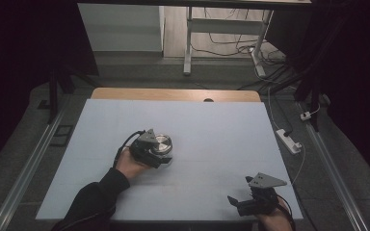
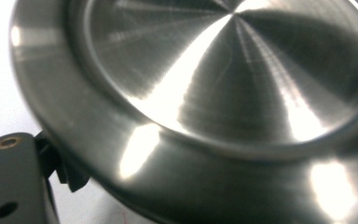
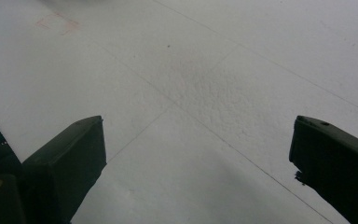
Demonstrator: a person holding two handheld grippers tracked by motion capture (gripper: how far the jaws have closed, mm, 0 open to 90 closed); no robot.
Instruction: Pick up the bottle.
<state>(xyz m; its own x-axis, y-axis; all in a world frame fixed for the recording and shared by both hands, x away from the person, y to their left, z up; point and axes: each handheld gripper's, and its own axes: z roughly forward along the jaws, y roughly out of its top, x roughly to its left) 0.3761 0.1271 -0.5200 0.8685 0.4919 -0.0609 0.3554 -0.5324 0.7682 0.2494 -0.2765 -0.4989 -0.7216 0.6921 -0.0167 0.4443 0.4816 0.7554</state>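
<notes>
left tool [image 1: 160,155] against steel lid [image 1: 162,143]

Round brushed-steel lid [image 1: 161,143] lies flat on the white table [image 1: 212,144].

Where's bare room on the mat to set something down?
Far half of the mat, beyond the steel dish, is free. So is the middle between dish and right tool. Crowded only around the left tool at the dish.

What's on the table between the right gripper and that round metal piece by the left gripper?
Nothing. In the high view, only bare white table lies between the right gripper and the round metal piece.
</notes>
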